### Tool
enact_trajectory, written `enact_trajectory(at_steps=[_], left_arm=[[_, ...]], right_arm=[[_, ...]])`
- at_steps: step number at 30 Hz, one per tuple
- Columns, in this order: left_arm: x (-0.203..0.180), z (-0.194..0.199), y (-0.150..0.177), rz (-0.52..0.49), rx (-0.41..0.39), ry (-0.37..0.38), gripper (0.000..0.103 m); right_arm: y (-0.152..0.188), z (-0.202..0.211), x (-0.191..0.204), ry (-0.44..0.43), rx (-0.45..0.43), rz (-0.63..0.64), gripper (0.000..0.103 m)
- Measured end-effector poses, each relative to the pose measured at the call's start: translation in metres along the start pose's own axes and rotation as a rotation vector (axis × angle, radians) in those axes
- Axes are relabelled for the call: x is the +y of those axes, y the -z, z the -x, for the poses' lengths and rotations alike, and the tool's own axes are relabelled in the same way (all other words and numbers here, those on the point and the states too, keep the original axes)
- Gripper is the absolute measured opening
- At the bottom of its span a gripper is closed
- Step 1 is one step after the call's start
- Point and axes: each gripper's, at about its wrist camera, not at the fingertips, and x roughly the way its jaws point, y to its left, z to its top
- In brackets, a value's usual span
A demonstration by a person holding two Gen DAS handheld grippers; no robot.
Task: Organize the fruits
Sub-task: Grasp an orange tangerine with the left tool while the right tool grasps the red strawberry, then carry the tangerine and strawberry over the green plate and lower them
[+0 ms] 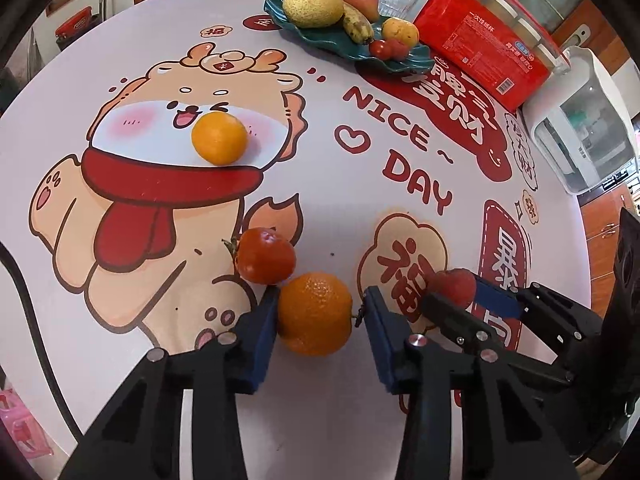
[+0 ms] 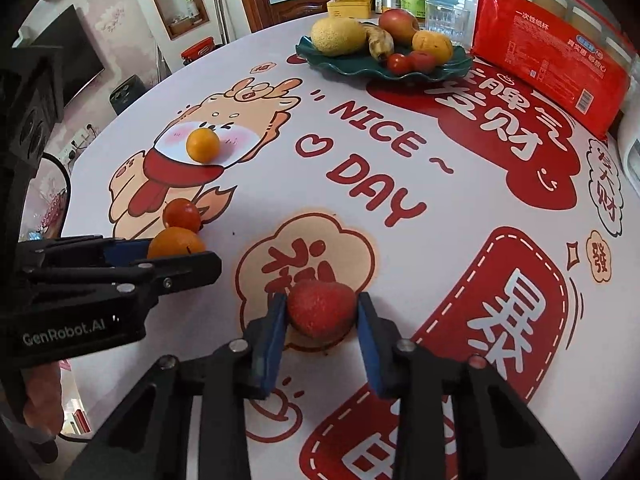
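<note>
Fruits: round orange mandarin (image 1: pixel 315 313) and red strawberry (image 2: pixel 322 309) lie on the cartoon-printed round table (image 1: pixel 320 200), well short of the dark green leaf-shaped plate (image 1: pixel 320 42).
Left gripper (image 1: pixel 320 320): jaws spread around the mandarin, left pad touching, right pad just apart.
Right gripper (image 2: pixel 322 316): jaws pinching the strawberry.
Neighbours: red tomato (image 1: pixel 265 255) touches the mandarin on the plate-facing side; yellow-orange citrus (image 1: pixel 219 138) lies nearer the plate.
</note>
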Motion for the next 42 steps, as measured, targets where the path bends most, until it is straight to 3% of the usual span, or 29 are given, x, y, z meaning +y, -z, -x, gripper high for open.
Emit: enact_trajectory(at_steps=[12,25,34,42], left_arm=[[-0.004,0.004,0.007,-0.047,0.010,0.002,0.036],[-0.018,0.059,0.009,-0.186,-0.067,-0.043,0.036],[-0.026,0.114,-0.025,-0.240,-0.119,-0.017,0.036],[-0.041,0.166,-0.072,-0.285,-0.180,0.036,0.036]], right_arm=[[0.003,0.003,0.000,0.014,0.001,-0.019,0.034],[0.000,0.039,0.007,-0.016,-0.065,-0.081,0.033],[-0.021,0.082,0.015,-0.068,-0.122,-0.125,0.033],[-0.064,0.116,0.020,-0.011,-0.162,-0.118,0.033]])
